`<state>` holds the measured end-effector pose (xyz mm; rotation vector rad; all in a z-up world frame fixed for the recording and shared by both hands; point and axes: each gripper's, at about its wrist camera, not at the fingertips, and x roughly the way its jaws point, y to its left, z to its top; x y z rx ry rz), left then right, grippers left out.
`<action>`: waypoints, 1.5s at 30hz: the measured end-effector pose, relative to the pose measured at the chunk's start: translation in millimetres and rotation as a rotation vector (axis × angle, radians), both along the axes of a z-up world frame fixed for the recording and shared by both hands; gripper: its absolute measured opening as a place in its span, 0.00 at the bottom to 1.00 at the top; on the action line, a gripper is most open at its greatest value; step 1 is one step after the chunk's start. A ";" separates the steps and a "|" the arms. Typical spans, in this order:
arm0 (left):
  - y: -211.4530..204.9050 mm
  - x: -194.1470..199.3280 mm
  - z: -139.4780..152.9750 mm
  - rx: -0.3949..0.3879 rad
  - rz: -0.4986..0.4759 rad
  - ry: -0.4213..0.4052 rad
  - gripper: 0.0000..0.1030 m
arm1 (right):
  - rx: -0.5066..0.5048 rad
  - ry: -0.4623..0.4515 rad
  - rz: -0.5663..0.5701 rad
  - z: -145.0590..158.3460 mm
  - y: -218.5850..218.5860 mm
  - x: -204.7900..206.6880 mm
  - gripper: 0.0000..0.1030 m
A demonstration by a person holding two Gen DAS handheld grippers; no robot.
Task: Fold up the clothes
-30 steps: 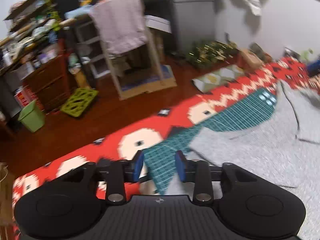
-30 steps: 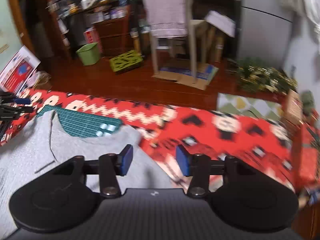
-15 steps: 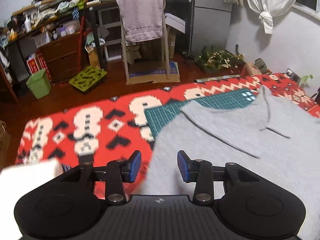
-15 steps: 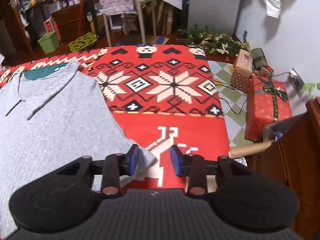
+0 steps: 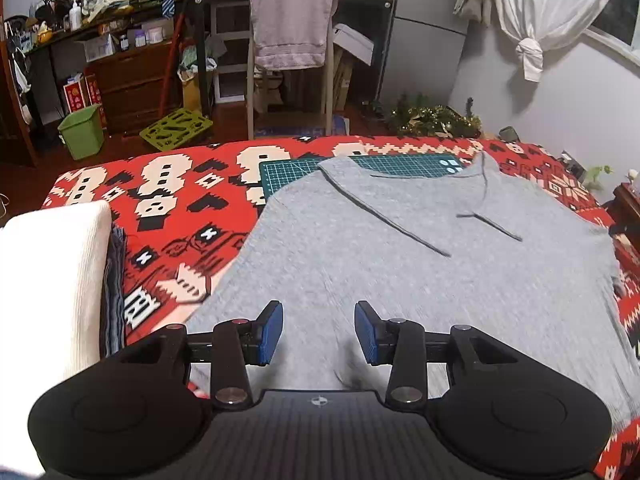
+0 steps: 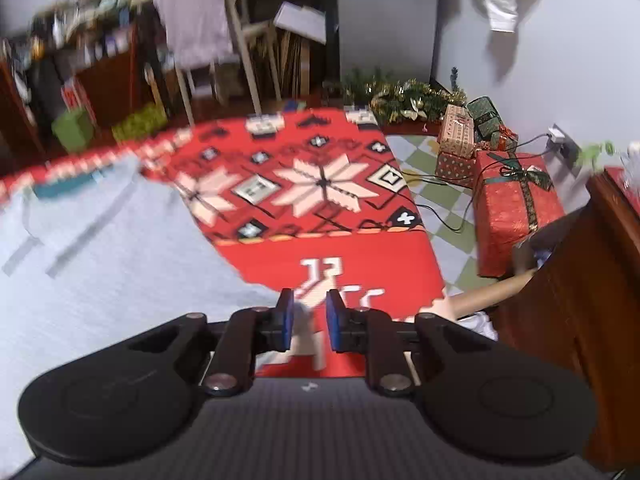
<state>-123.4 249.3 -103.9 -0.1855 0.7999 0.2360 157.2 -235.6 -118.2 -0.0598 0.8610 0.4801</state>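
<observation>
A: While the left tool (image 5: 318, 332) hovers over the near hem area, where's the garment?

B: Grey knit polo-style shirt (image 5: 420, 264) lies flat, collar at the far end, on the red, white and black patterned cloth (image 5: 168, 196) covering the worktop. Collar partly overlaps a green gridded cutting mat (image 5: 288, 174) under it.

A: Left tool state?

B: Blue pads spread wide, nothing between them. Shirt fabric lies below the gap; contact can't be told.

A: Right tool (image 6: 307, 320)?

B: Pads drawn close, a narrow gap left. A bit of the grey shirt's (image 6: 100, 264) right edge sits in that gap. Whether it's actually pinched I can't tell; the view is motion-blurred.

A: Anything else on the worktop?

B: Left side, near: a stack of folded clothes, white ribbed piece (image 5: 48, 280) on top, blue fabric beneath. Apart from the shirt.

A: Surroundings?

B: Right of the worktop, on the floor: a red wrapped gift box with green ribbon (image 6: 516, 208), smaller wrapped boxes behind it. Far side: a wooden chair with a pale pink towel (image 5: 290, 28) draped over its back.
</observation>
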 end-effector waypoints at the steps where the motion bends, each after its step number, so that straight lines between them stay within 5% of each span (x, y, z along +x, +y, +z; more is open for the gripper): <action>1: -1.8 -3.6 0.1 -0.008 0.002 -0.005 0.38 | 0.047 0.012 -0.007 4.0 -2.8 -7.3 0.18; 10: -13.3 -27.5 -2.2 -0.099 0.027 -0.043 0.38 | 0.370 0.282 -0.155 -18.8 -17.4 -38.8 0.21; 17: -15.9 -43.1 -2.8 -0.147 0.058 -0.056 0.38 | 0.437 0.338 -0.196 -37.5 -14.2 -33.9 0.21; 18: -15.8 -44.2 -3.5 -0.150 0.064 -0.056 0.38 | 0.437 0.344 -0.204 -40.8 -12.4 -32.2 0.21; 20: -15.9 -45.7 -4.6 -0.149 0.072 -0.052 0.38 | 0.403 0.327 -0.217 -39.5 -10.3 -34.9 0.00; 29: -18.3 -57.8 4.1 -0.154 0.062 -0.078 0.38 | 0.310 0.286 -0.258 -37.0 -7.9 -45.8 0.01; 34: -22.0 -65.9 6.6 -0.149 0.054 -0.091 0.38 | 0.198 0.232 -0.213 -29.2 10.1 -52.8 0.03; 38: -24.5 -71.6 5.1 -0.170 0.055 -0.075 0.38 | 0.109 0.180 -0.195 -15.9 11.7 -63.8 0.14; 45: -31.6 -80.0 1.6 -0.203 0.035 -0.051 0.38 | 0.112 0.118 -0.048 10.2 15.2 -124.7 0.15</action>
